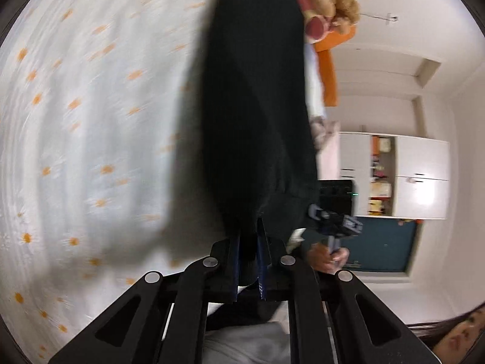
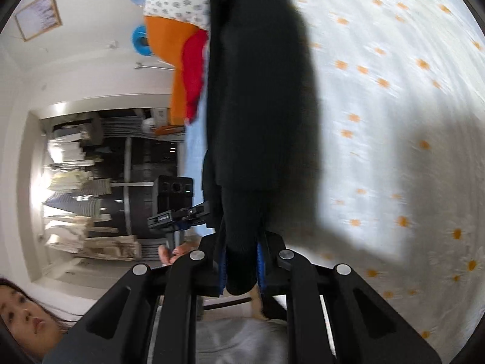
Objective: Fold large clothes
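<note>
A large black garment (image 1: 254, 106) hangs stretched between my two grippers, above a white bedsheet with orange flowers (image 1: 91, 121). My left gripper (image 1: 250, 242) is shut on one edge of the garment, cloth bunched between its blue-lined fingers. My right gripper (image 2: 242, 245) is shut on the other edge of the same garment (image 2: 260, 91). The right gripper also shows in the left wrist view (image 1: 333, 227), close by on the right. The left gripper shows in the right wrist view (image 2: 182, 215), close on the left.
The flowered sheet (image 2: 394, 121) covers the bed. Plush toys and an orange cushion (image 1: 327, 45) lie at the bed's far end. White cabinets (image 1: 409, 176) and clothing shelves (image 2: 85, 197) stand beyond. A person's face (image 2: 24, 312) is near the lower edge.
</note>
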